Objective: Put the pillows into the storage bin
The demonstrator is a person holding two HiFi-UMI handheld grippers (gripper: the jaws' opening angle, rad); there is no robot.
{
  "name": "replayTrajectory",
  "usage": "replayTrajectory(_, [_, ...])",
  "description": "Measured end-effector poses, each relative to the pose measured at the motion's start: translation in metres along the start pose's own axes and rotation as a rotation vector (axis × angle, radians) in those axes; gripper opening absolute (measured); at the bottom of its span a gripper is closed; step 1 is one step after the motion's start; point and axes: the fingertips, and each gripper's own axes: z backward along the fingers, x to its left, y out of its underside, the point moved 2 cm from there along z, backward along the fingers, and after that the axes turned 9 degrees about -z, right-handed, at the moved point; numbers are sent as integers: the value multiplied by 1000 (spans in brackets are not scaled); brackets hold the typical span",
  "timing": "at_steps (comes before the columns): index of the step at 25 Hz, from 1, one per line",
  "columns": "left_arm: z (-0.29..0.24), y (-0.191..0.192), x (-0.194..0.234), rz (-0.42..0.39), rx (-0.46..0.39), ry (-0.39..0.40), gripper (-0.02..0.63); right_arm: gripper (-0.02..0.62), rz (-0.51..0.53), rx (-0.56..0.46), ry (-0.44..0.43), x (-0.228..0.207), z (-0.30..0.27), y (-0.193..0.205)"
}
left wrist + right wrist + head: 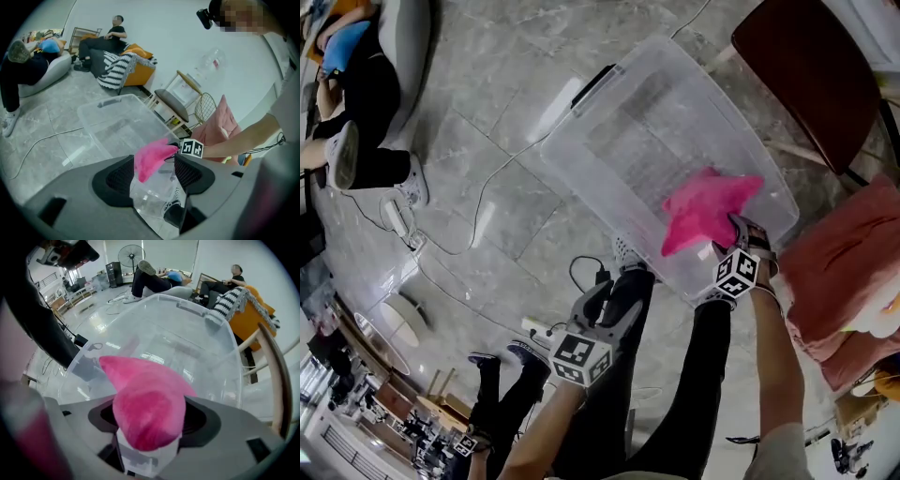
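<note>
A clear plastic storage bin (609, 141) stands on the grey tiled floor. My right gripper (741, 234) is shut on a bright pink pillow (703, 208) and holds it inside the bin's near right corner, pointing steeply down. In the right gripper view the pink pillow (145, 408) fills the gap between the jaws above the bin (187, 333). My left gripper (609, 305) is open and empty, hanging outside the bin's near wall. Past its jaws, the left gripper view shows the bin (112, 122) and the pink pillow (150, 157).
A pale pink cushion (844, 272) lies at the right, next to a dark red chair (811, 75). Cables (497, 178) and a power strip (539, 328) run across the floor left of the bin. People sit at the far left (356, 94). My legs (675, 375) stand close to the bin.
</note>
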Motion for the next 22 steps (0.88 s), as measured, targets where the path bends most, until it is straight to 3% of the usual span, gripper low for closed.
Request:
replayTrajectory(5, [-11,8,-25,-40,18,13,272,333,48,28,-21,20,9,32])
replayTrajectory(9, [-20,-2,-56,-107,23,48,272,333,-12,2,-10,31,34,45])
replayTrajectory(16, [-33,-28,-139,-220,7,94,272,322,-164,-404,119,45,181,-11])
replayTrajectory(20, [-45,-55,-197,-270,-39,123,272,322,-315,-560,179,43,272,-1])
replayTrajectory(22, [-46,-71,-234,-304,-70,146,272,322,-331,-614,248,44,319,15])
